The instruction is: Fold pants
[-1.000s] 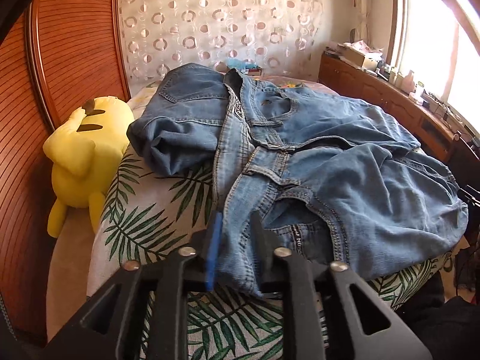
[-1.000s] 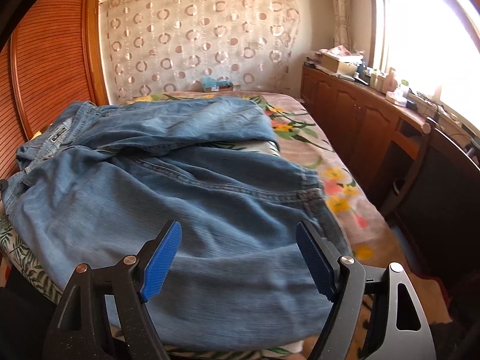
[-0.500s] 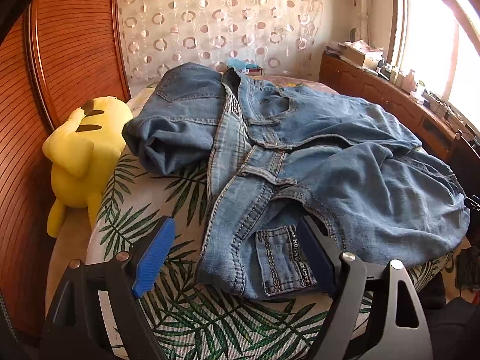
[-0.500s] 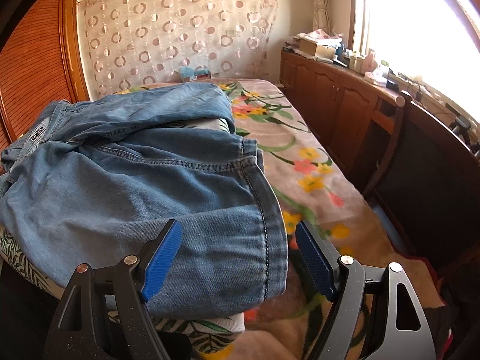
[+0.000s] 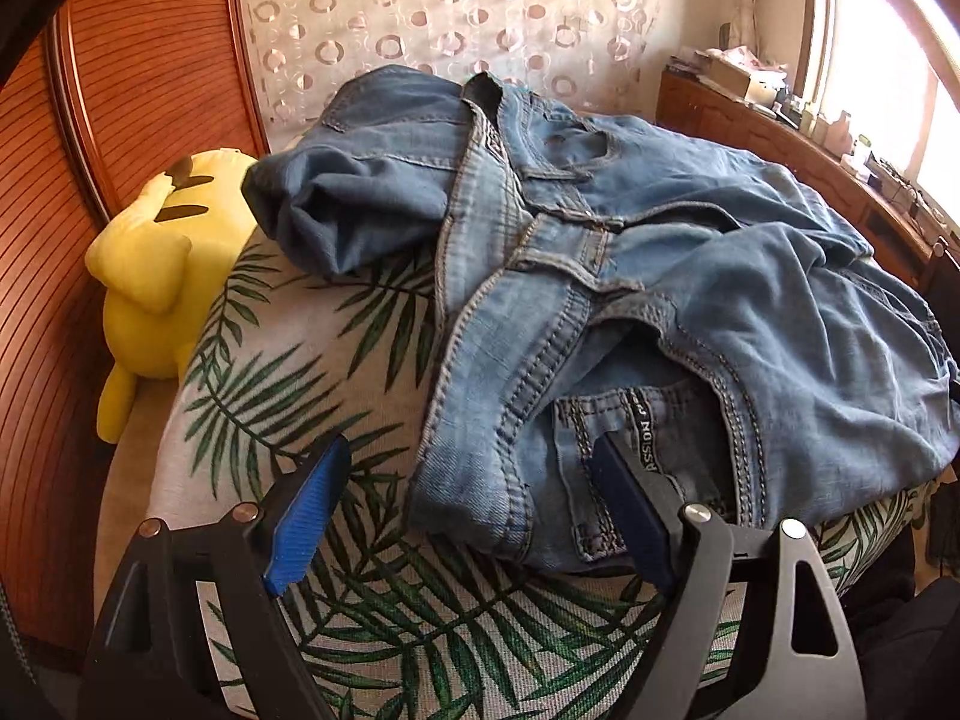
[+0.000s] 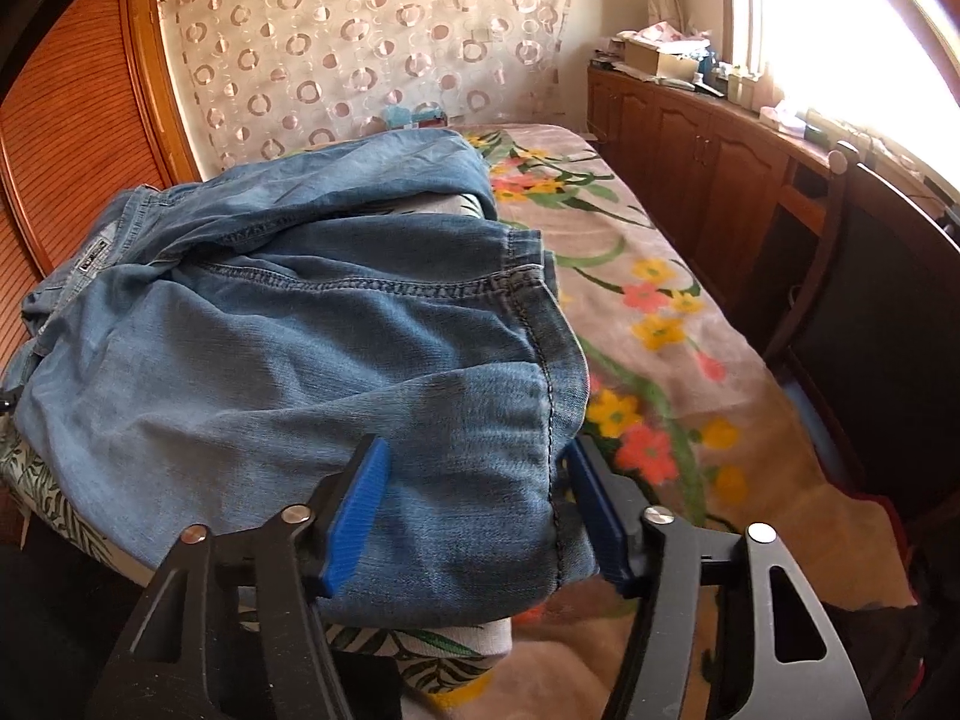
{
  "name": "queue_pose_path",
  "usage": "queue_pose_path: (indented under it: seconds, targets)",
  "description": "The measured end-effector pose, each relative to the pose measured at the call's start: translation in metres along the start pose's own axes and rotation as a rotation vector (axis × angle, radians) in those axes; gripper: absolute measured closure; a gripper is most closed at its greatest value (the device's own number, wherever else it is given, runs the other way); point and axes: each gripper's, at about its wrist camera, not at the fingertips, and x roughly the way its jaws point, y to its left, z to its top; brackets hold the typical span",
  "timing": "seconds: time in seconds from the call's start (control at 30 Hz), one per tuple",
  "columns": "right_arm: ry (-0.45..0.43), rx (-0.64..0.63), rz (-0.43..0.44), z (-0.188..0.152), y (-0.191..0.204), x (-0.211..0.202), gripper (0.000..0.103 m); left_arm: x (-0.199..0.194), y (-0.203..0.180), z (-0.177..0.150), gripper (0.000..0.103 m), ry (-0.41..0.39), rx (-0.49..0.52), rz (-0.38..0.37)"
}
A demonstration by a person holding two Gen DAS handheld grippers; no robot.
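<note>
On the bed [image 5: 372, 630] the jeans [image 5: 690, 300] lie bunched in a half-folded heap over a palm-leaf sheet. From my left wrist view, they fill the frame from 12 to 4 o'clock, waistband end nearest me, a lettered label showing at about 5.

My left gripper [image 5: 474, 516] is wide open. Waistband corner sits between the blue pads [image 5: 306, 510]; neither pad presses it. Left pad hangs over bare sheet at 7 o'clock, right pad sits against the denim by the label; contact or not, I can't tell.

My right gripper [image 6: 474, 510] is closing, with the folded leg edge of the jeans [image 6: 300, 372] between its jaws. Both pads [image 6: 354, 516] look right at the cloth, the right one at the seam. Can't tell if it's a firm pinch yet.

Right view: jeans span 9 to 6 o'clock; floral blanket [image 6: 660, 324] runs off to 3. Plush toy [image 5: 156, 264], yellow, at 9 o'clock in the left view, wedged between bed and wooden wall panel [image 5: 36, 300]. Cabinets [image 6: 690, 162] under the window at 2 o'clock. Patterned curtain [image 6: 360, 54] at 12.
</note>
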Motion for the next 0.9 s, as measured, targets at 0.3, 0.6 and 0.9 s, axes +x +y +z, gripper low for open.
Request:
queue_pose_path:
  seconds: [0.3, 0.6, 0.9]
  targets:
    - [-0.027, -0.025, -0.013, 0.004, -0.005, -0.007, 0.086, 0.001, 0.005, -0.003, 0.019, -0.004, -0.016, -0.022]
    - [-0.100, -0.059, -0.028, 0.005, 0.008, -0.021, 0.089, -0.004, 0.011, -0.005, 0.023, -0.012, -0.030, -0.024]
    - [-0.082, -0.066, -0.040, -0.001, 0.009, -0.011, 0.089, -0.006, 0.022, -0.010, 0.052, -0.028, -0.076, -0.068]
